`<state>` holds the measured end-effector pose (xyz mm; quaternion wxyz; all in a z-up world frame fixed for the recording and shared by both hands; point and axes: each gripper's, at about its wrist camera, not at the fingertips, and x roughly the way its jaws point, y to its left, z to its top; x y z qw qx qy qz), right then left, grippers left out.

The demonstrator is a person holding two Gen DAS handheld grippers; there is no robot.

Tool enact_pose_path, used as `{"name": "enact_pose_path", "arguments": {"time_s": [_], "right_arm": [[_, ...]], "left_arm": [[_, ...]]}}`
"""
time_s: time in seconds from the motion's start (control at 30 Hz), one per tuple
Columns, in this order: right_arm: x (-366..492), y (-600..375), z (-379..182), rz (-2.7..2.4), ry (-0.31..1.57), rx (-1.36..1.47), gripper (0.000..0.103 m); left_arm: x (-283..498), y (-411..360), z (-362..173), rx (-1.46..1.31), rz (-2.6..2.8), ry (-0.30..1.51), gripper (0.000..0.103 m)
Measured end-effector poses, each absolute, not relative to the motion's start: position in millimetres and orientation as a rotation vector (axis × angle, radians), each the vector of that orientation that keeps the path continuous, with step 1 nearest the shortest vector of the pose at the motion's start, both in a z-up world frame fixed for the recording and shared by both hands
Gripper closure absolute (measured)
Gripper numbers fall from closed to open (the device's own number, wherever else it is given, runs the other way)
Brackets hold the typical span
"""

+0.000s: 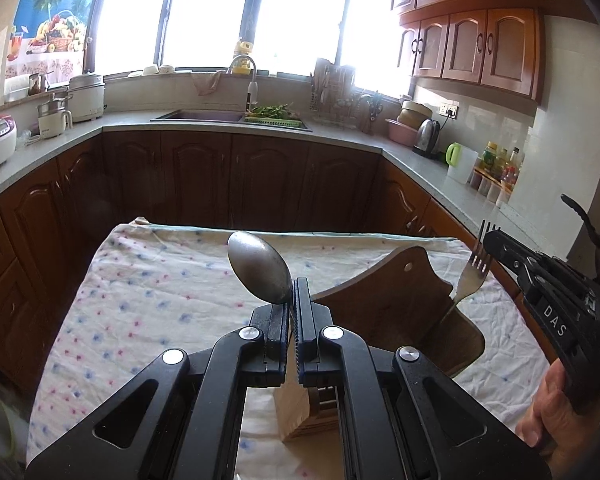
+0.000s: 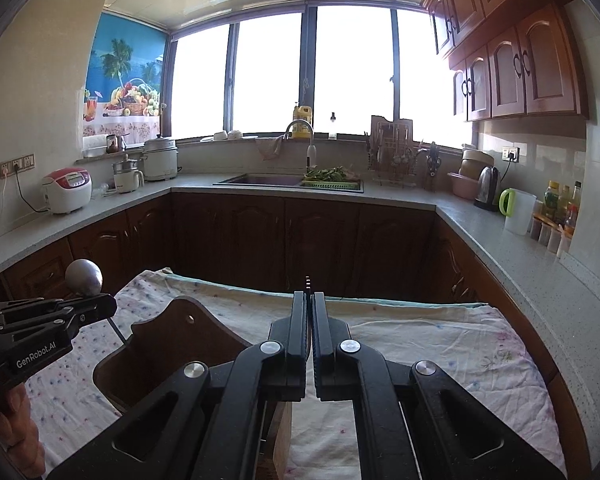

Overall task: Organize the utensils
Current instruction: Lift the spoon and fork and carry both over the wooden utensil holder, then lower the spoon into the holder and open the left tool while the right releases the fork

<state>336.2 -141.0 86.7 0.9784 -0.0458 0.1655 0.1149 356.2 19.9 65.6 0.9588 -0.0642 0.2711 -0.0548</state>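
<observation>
My left gripper [image 1: 293, 292] is shut on a metal spoon [image 1: 260, 270], bowl upward, above the wooden utensil holder [image 1: 384, 308]. In the right wrist view the left gripper [image 2: 104, 306] and the spoon bowl [image 2: 84, 277] show at the left, beside the holder [image 2: 168, 344]. My right gripper [image 2: 309, 300] is shut on a fork, seen edge-on with only its tines [image 2: 308, 280] showing. In the left wrist view the right gripper [image 1: 494, 242] holds the fork [image 1: 474, 270] upright, its handle reaching down into the holder.
The holder stands on a table with a flowered cloth [image 1: 148, 292]. A wooden block [image 1: 296, 416] sits under my left gripper. Kitchen counters [image 2: 512, 248] with a sink [image 2: 260, 179], a rice cooker [image 2: 66, 190] and a kettle [image 2: 488, 182] surround the table.
</observation>
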Motion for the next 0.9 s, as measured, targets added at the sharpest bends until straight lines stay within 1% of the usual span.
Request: {"name": "enact_pose_path", "arguments": {"time_s": [0.2,0.63,0.73,0.83,0.9], "right_arm": [[338,-141,68,0.268,0.375,-0.087,0.101],[343,-149,71,0.307,0.399,-0.022,0.099],[343,-150,72,0.314,0.404,-0.004,0.099],[342,-152,73,0.312,0.405,0.011,0.096],[340,-155,74,0.304,0.399,0.026,0.089]], "left_arm": [[356,7,54,-0.087,-0.121,0.558,0.101],[354,6,53,-0.079,-0.123,0.562,0.1],[353,7,54,-0.085,-0.126,0.564,0.096],[350,8,55,-0.088,-0.122,0.56,0.082],[346,9,56,-0.089,-0.114,0.55,0.07]]}}
